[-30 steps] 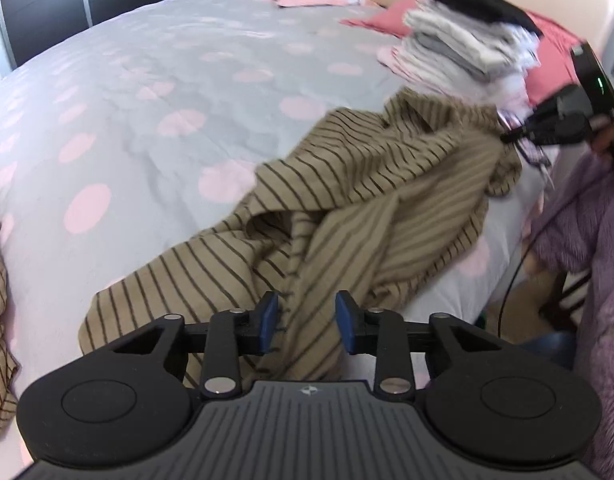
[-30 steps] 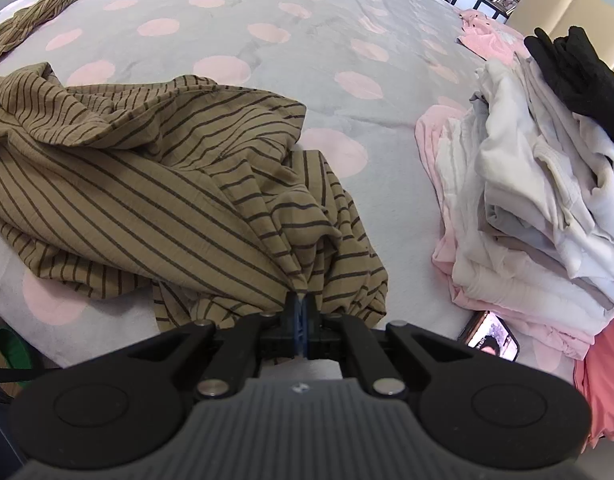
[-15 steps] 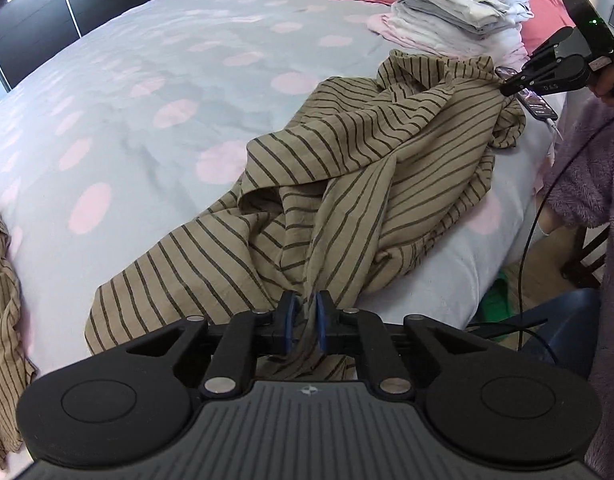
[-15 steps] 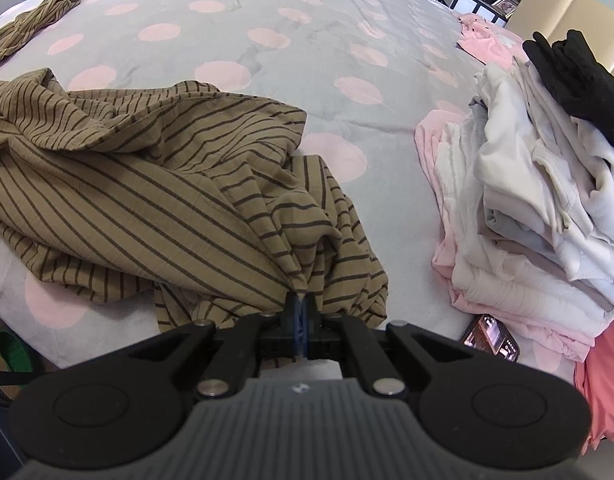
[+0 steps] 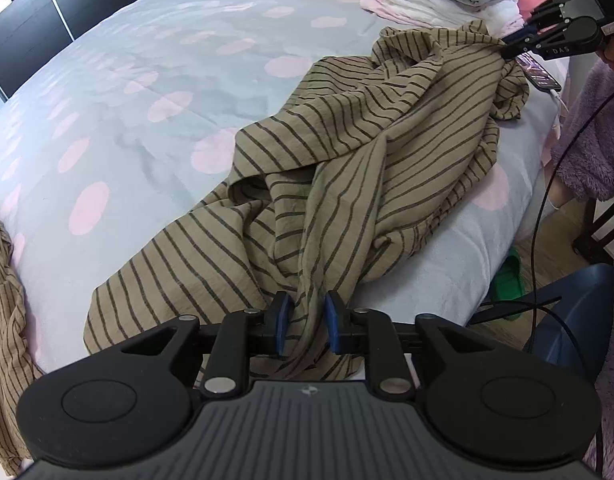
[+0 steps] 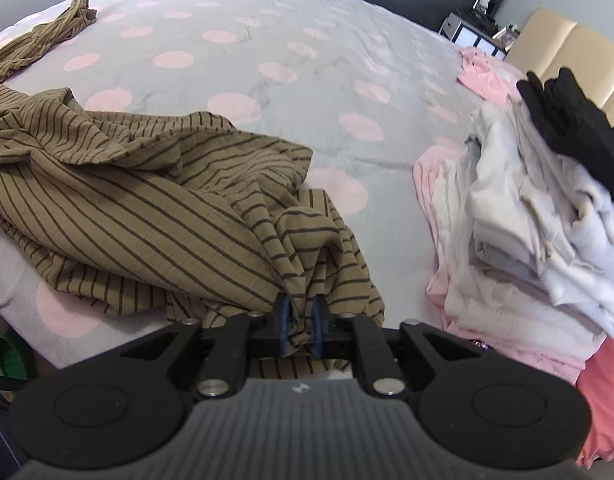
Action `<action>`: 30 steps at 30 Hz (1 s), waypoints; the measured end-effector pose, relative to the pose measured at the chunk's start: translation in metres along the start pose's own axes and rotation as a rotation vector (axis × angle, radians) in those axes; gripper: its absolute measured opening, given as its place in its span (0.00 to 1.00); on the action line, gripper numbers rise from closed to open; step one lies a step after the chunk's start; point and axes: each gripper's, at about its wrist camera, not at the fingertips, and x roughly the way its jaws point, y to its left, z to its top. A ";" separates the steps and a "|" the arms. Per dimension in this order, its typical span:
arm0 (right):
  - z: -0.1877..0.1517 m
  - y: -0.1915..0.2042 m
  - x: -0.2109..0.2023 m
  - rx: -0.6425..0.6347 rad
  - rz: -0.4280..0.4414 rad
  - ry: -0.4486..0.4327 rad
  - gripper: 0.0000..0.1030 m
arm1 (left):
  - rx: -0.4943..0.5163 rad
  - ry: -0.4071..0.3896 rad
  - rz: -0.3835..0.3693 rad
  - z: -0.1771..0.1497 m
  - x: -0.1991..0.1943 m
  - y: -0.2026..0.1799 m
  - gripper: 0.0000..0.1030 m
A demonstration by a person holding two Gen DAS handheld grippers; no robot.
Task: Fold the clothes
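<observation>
A tan garment with dark stripes (image 5: 387,152) lies crumpled along the near edge of the bed (image 5: 127,100). My left gripper (image 5: 307,320) is shut on a bunched fold at the garment's near end. My right gripper (image 6: 301,320) has another fold of the striped garment (image 6: 147,216) filling the narrow gap between its blue pads, and its jaws are opening. In the left wrist view the right gripper (image 5: 511,42) is at the garment's far end, where the cloth rises in a ridge to its tips.
A stack of folded pale clothes (image 6: 527,220) with a black garment (image 6: 575,128) on top stands right of the right gripper. A phone (image 5: 541,76) lies by the bed edge. A second striped garment (image 5: 3,300) lies at the left. A person's purple sleeve (image 5: 587,152) and a blue chair (image 5: 575,312) are beside the bed.
My left gripper's jaws came together on the fold of striped cloth. My right gripper's pads, pressed tight before, now stand slightly apart with the cloth between them.
</observation>
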 end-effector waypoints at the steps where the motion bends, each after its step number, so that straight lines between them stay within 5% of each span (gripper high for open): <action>1: 0.000 0.001 -0.002 -0.005 -0.002 -0.009 0.21 | 0.000 -0.003 0.001 0.000 -0.001 -0.001 0.06; 8: 0.001 0.007 0.009 -0.047 -0.021 0.009 0.21 | -0.024 -0.019 0.013 0.002 -0.002 0.001 0.04; 10: 0.002 0.007 0.013 -0.041 -0.018 0.020 0.05 | -0.046 -0.036 0.032 0.002 -0.004 0.003 0.01; 12: 0.003 0.007 0.010 -0.042 -0.012 0.001 0.02 | -0.092 -0.085 0.047 0.002 -0.013 0.008 0.00; 18: 0.030 0.006 -0.036 -0.056 -0.084 -0.188 0.02 | -0.330 -0.339 0.079 0.012 -0.073 0.047 0.00; 23: 0.080 0.004 -0.097 -0.133 -0.274 -0.445 0.01 | -0.456 -0.622 0.196 0.032 -0.154 0.071 0.00; 27: 0.123 -0.006 -0.156 -0.138 -0.419 -0.669 0.01 | -0.456 -0.881 0.293 0.053 -0.235 0.064 0.00; 30: 0.154 -0.012 -0.205 -0.082 -0.392 -0.793 0.01 | -0.409 -1.051 0.430 0.066 -0.302 0.051 0.00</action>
